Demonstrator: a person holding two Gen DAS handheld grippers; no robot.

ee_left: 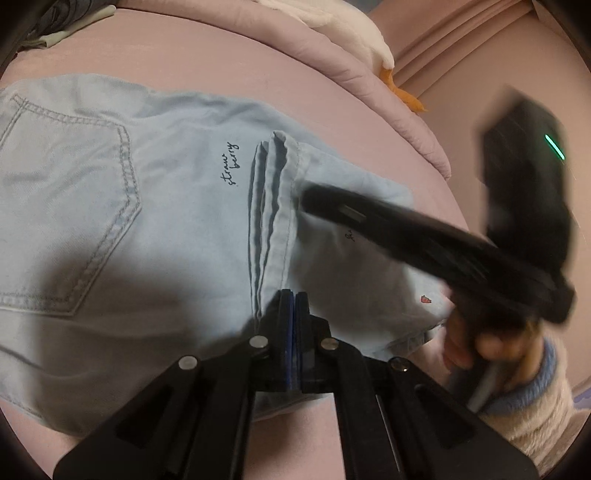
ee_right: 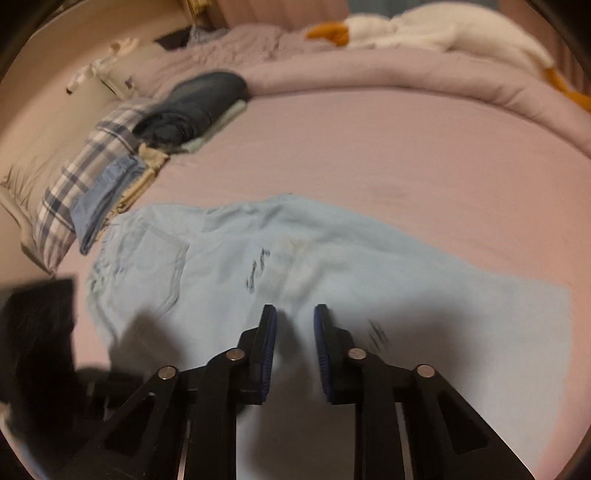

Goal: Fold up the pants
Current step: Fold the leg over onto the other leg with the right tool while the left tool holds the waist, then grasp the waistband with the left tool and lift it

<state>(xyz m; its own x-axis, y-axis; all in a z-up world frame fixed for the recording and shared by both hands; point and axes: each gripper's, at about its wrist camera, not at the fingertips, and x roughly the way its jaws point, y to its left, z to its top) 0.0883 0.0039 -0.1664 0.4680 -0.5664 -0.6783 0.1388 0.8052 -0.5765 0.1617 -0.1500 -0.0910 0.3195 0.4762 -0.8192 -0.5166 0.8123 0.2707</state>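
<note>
The pale blue pants [ee_left: 122,206] lie spread on the pink bed [ee_left: 207,62], back pocket up, with the leg ends folded over so their hems make a stacked ridge across the middle of the cloth. The left gripper [ee_left: 293,306] comes in low from the near edge, its jaws pressed together right at the bottom of that ridge; cloth seems caught between them, though the pads hide the pinch itself and I cannot be sure.

The right gripper [ee_right: 294,321] hangs just above the pants, angled forward and down, its jaws spread with bare blue fabric showing through the gap and nothing in them. From the left wrist view it reaches across from the right as a long dark smear, its tip near the upper part of the hem ridge. The hand [ee_left: 484,343] holding it is wrapped round the handle low at the right, with a fuzzy pale sleeve [ee_left: 535,410] edged in blue.

Much is blurred. The script on the cloth reads "straw berry" in the left view but is only streaks in the right one, and a second bit of writing is half covered by the right gripper. At the bed's far left a stack of folded clothes [ee_right: 110,162] is soft-edged, and a white plush toy [ee_right: 436,29] with orange parts is cut off at the top edge.
</note>
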